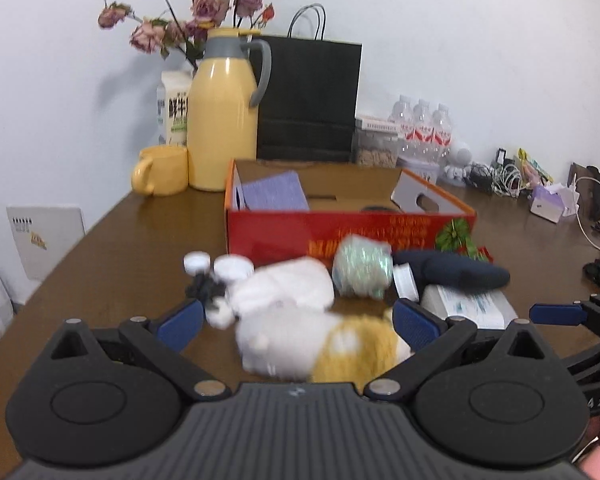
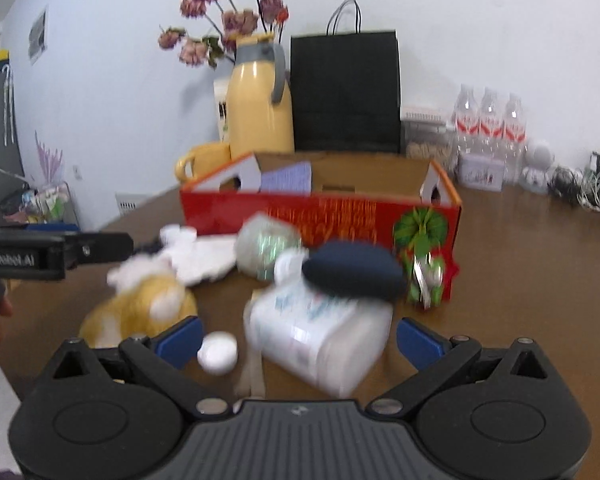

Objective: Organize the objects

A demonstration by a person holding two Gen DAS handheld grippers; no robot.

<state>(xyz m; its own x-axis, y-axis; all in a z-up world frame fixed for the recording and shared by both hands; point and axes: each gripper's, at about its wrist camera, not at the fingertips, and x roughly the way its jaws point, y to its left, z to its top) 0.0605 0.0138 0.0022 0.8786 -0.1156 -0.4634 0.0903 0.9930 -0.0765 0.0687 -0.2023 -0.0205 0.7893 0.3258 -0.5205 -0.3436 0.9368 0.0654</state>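
Facing the red box [image 1: 340, 236] across the table [image 1: 120, 248], I hold both grippers released. My left gripper [image 1: 296, 322] straddles the white-and-yellow plush [image 1: 320, 340]; my right gripper [image 2: 298, 342] frames the white tissue pack [image 2: 320, 336], a small white cap [image 2: 217, 352] by its left finger.

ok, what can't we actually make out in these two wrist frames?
- Plush toy, left wrist view: motion blur; its shape and any contact with the open left gripper are unclear.
- White packet, right wrist view: print smeared, unreadable; the right gripper is open around it.
- Red box, both views: front wall hides most of its floor; only a purple item shows.
- Black bag: contents hidden.
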